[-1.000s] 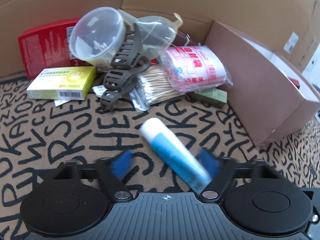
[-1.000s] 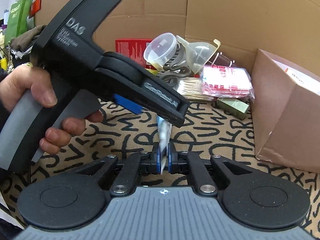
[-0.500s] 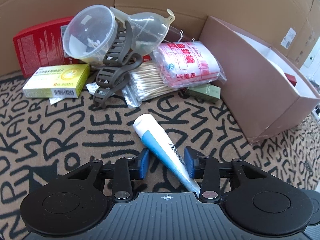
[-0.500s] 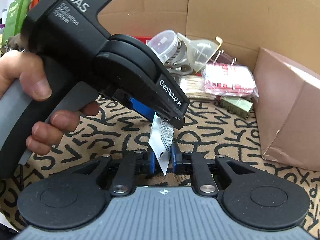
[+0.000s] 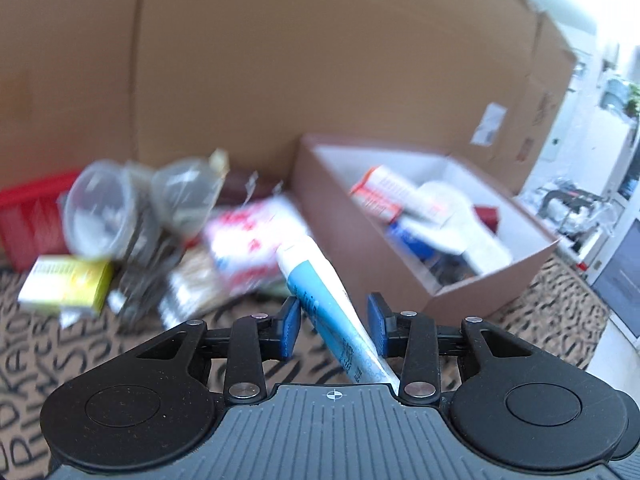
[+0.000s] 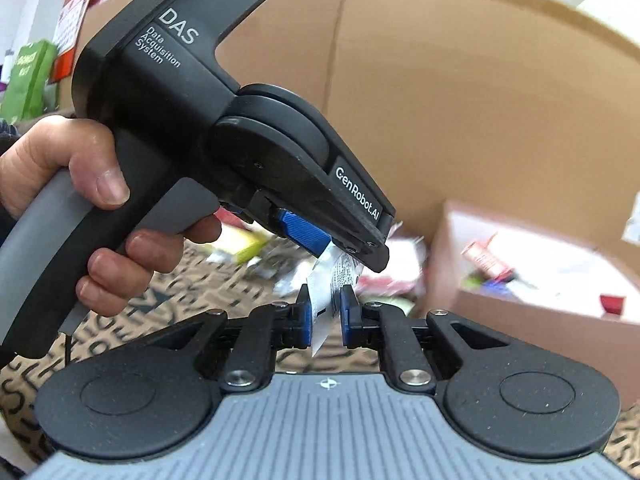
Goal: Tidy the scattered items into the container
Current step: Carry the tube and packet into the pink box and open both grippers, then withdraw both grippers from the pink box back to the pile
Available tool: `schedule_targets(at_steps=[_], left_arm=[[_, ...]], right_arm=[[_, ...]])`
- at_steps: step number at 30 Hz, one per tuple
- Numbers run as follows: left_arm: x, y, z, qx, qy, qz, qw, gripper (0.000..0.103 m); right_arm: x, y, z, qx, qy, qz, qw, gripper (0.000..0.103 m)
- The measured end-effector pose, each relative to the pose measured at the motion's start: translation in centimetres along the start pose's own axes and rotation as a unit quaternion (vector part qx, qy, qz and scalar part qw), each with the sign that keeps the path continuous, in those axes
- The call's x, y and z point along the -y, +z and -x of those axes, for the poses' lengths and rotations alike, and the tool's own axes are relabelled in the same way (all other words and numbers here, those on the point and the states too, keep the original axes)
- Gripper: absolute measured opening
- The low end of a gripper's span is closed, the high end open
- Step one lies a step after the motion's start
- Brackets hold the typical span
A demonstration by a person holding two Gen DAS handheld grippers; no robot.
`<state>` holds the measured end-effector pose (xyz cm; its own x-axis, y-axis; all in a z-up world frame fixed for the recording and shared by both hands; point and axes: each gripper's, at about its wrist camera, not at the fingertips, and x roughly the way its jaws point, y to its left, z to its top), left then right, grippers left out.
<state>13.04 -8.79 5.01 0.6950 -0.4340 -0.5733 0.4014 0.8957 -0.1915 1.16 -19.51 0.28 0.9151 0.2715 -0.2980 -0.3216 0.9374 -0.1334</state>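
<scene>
My left gripper [image 5: 333,326] is shut on a white and blue tube [image 5: 320,288] and holds it lifted above the patterned mat, cap pointing toward the open brown box [image 5: 360,240]. In the right wrist view the left gripper [image 6: 320,236] grips the tube from above, and the tube's flat crimped end [image 6: 326,304] hangs between the blue pads of my right gripper [image 6: 325,316]. The right jaws stand slightly apart from the crimp. The brown box [image 6: 520,312] holds several packets.
A blurred pile lies left of the box: a yellow-green carton [image 5: 66,286], a clear plastic cup [image 5: 100,216], a red box [image 5: 28,220], a pink-printed packet [image 5: 244,244] and cotton swabs [image 5: 192,288]. Tall cardboard walls [image 5: 280,60] stand behind.
The left gripper has closed on the tube and lifted it off the mat, swinging right toward the box. The right gripper's jaws have eased apart on the crimped end.
</scene>
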Motion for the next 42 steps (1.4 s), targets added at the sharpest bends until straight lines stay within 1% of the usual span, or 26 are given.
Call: schedule_targets(at_steps=[7, 12, 16, 20, 24, 29, 30, 31, 32, 33, 34, 35, 39, 41, 42], left_arm=[[4.6, 4.1, -1.2, 0.031, -0.028, -0.041, 0.9983, 0.036], [6.6, 6.5, -4.2, 0.027, -0.050, -0.049, 0.9972, 0.036], [7.1, 7.7, -7.5, 0.007, -0.052, -0.043, 0.9977, 0.035], [6.6, 8.3, -10.2, -0.007, -0.044, -0.035, 0.9984, 0.035], [5.9, 8.2, -10.9, -0.006, -0.040, -0.027, 0.9988, 0.035], [5.1, 8.0, -11.4, -0.003, -0.036, -0.016, 0.9992, 0.035], [5.0, 7.9, -11.5, -0.002, -0.035, -0.014, 0.9993, 0.043], [4.8, 7.9, -11.7, -0.002, -0.034, -0.012, 0.9994, 0.059], [4.7, 7.9, -11.8, -0.001, -0.033, -0.010, 0.9994, 0.069], [4.5, 7.8, -11.9, 0.000, -0.032, -0.008, 0.9995, 0.084], [4.3, 7.8, -12.0, 0.000, -0.031, -0.006, 0.9995, 0.093], [4.2, 7.7, -11.9, 0.001, -0.031, -0.004, 0.9995, 0.095], [3.7, 7.4, -10.8, 0.009, -0.032, 0.000, 0.9995, 0.095], [3.5, 7.2, -10.2, 0.013, -0.032, 0.003, 0.9994, 0.095], [3.3, 7.1, -9.9, 0.015, -0.032, 0.004, 0.9994, 0.095]], right_arm=[[3.6, 1.8, 1.0, 0.033, -0.059, 0.025, 0.997, 0.015], [7.1, 2.3, 0.0, 0.033, -0.083, 0.014, 0.996, 0.015], [9.1, 1.7, -2.2, 0.025, -0.089, 0.013, 0.996, 0.015], [10.5, 1.4, -4.6, 0.013, -0.083, 0.008, 0.996, 0.014], [11.3, 0.9, -6.6, 0.003, -0.073, -0.002, 0.997, 0.014], [11.4, 0.3, -8.2, -0.009, -0.065, -0.006, 0.998, 0.015], [11.4, 0.2, -8.4, -0.013, -0.064, -0.008, 0.998, 0.016], [11.4, 0.1, -8.5, -0.016, -0.066, -0.010, 0.998, 0.023], [11.5, 0.0, -8.5, -0.016, -0.072, -0.012, 0.997, 0.031], [11.6, 0.0, -8.4, -0.016, -0.079, -0.014, 0.997, 0.050], [11.6, -0.1, -8.3, -0.014, -0.084, -0.017, 0.996, 0.057], [11.7, -0.2, -8.1, -0.012, -0.086, -0.019, 0.996, 0.057], [11.8, -0.6, -7.5, -0.008, -0.095, -0.027, 0.995, 0.057], [11.8, -0.9, -7.5, -0.009, -0.096, -0.031, 0.995, 0.059], [11.7, -1.0, -7.4, -0.010, -0.097, -0.033, 0.995, 0.063]])
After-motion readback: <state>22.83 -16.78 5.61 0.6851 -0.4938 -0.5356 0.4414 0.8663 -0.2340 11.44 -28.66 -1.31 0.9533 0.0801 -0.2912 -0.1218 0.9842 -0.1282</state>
